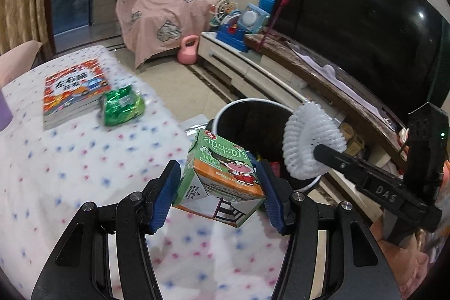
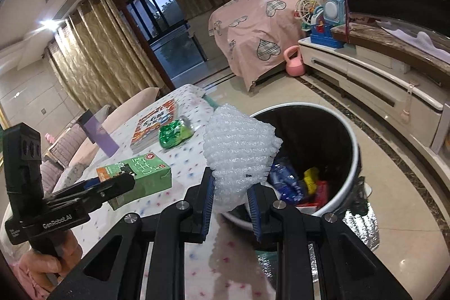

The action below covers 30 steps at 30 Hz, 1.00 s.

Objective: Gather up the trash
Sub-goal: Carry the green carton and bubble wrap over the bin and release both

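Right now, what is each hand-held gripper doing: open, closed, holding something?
Left hand-held gripper: closed on the green and orange cardboard milk carton.
Right hand-held gripper: closed on the white foam fruit net.

Both wrist views look down along their fingers, close over the shared bin [image 1: 222,114] [image 2: 353,142].

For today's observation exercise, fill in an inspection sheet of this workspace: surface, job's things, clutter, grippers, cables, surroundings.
Surface: table under white cloth with red and blue dots.
Job's things: green and orange milk carton; white foam net sleeve; crumpled green foil wrapper on the cloth; white-rimmed black bin beside the table, trash inside.
Clutter: colourful book.
Grippers: left gripper clamps the carton; right gripper pinches the foam sleeve.
Cables: nothing seen.
Surroundings: black television, pink kettlebell, pink heart-print cover.
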Each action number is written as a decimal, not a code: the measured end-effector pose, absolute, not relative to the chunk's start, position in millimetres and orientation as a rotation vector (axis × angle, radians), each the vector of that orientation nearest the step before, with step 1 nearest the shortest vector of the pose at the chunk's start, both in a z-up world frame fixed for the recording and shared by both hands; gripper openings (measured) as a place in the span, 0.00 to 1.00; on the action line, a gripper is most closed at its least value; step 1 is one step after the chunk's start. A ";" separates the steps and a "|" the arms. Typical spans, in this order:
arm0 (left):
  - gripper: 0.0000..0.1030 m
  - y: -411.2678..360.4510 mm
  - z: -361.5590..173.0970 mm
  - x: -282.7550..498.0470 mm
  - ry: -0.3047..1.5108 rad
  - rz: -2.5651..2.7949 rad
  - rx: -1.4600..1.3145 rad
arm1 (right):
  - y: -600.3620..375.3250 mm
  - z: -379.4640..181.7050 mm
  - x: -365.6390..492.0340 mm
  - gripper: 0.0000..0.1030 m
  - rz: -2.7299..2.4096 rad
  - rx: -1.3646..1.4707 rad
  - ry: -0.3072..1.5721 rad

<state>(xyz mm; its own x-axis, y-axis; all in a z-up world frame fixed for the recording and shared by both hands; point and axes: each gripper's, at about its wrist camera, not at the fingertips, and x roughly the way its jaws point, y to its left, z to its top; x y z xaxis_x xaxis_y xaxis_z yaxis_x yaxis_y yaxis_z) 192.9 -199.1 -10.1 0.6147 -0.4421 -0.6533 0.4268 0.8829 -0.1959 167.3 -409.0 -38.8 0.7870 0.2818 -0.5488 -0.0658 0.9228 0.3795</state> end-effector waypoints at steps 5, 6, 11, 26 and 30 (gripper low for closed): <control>0.55 -219.5 -8.6 197.0 0.758 -0.526 -0.008 | -422.1 -41.7 169.2 0.22 0.175 0.355 0.650; 0.55 -223.9 -8.9 197.7 0.759 -0.531 -0.005 | -424.5 -42.3 169.8 0.22 0.170 0.354 0.653; 0.55 -242.7 -8.3 202.6 0.755 -0.547 0.019 | -434.1 -43.1 171.9 0.22 0.154 0.347 0.664; 0.55 -264.9 -15.0 222.2 0.772 -0.563 0.026 | -440.9 -38.5 192.6 0.22 0.148 0.290 0.709; 0.55 -269.2 -17.8 227.3 0.782 -0.564 0.028 | -439.9 -40.8 200.8 0.23 0.145 0.270 0.736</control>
<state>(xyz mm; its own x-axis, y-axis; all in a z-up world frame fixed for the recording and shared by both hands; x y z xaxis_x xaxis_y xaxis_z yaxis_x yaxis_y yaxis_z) 227.3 -269.2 -17.8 0.5703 -0.4705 -0.6733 0.4908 0.8525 -0.1800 200.8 -439.9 -40.8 0.7331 0.2246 -0.6419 -0.0359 0.9554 0.2932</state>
